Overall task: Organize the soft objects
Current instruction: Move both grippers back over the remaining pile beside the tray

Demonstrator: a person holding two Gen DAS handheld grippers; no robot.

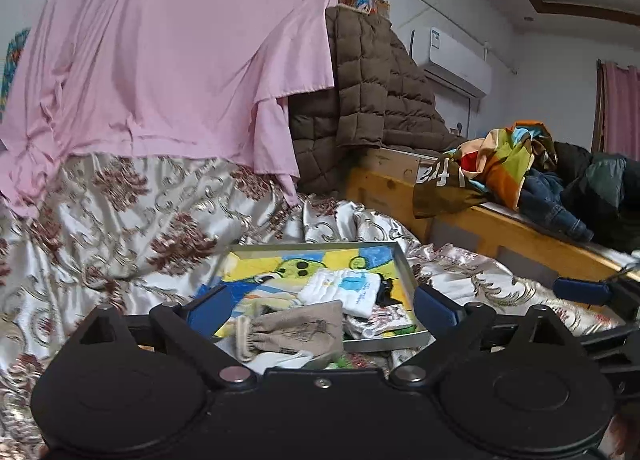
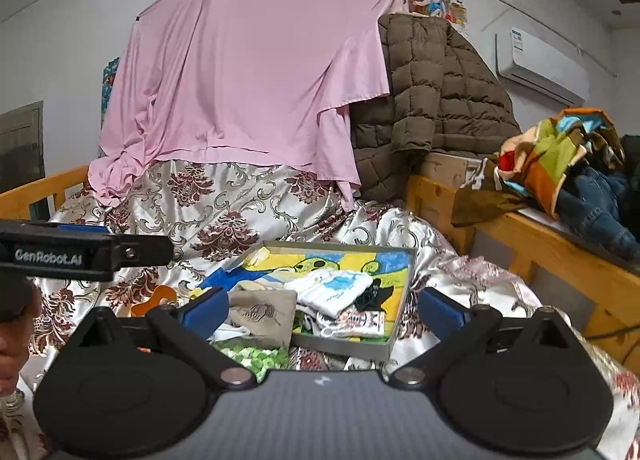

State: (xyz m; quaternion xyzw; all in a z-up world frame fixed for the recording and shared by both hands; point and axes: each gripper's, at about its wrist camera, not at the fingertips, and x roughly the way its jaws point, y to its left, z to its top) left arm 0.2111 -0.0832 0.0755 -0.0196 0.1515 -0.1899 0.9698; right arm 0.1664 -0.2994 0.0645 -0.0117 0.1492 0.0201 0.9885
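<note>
Left wrist view: left tongs (image 1: 320,310), jaws spread wide, blue pads clear of everything, nothing between them; they hover above the near edge of a shallow grey tray (image 1: 405,266). Tray sits on a bed covered with a shiny floral bedspread (image 1: 132,212), its floor lined with a bright cartoon print. Contents: one folded white cloth with blue print (image 1: 344,292) near the middle; one beige drawstring pouch (image 1: 300,328) draped over the tray's near rim; a small patterned white piece beside the right wall, details unclear. Behind: pink sheet (image 1: 180,52) hung across the wall, brown quilted jacket (image 1: 372,92) just to its right, a heap of multicoloured clothes (image 1: 508,164) on a wooden bed frame (image 1: 520,236), wall air conditioner (image 1: 456,64)

Right wrist view: right tongs (image 2: 324,310), jaws likewise spread wide and empty, held short of the same tray. Green knobbly soft item (image 2: 248,356) lies on the bedspread just outside the near rim, next to the pouch. Orange object, partly hidden, at the left pad
</note>
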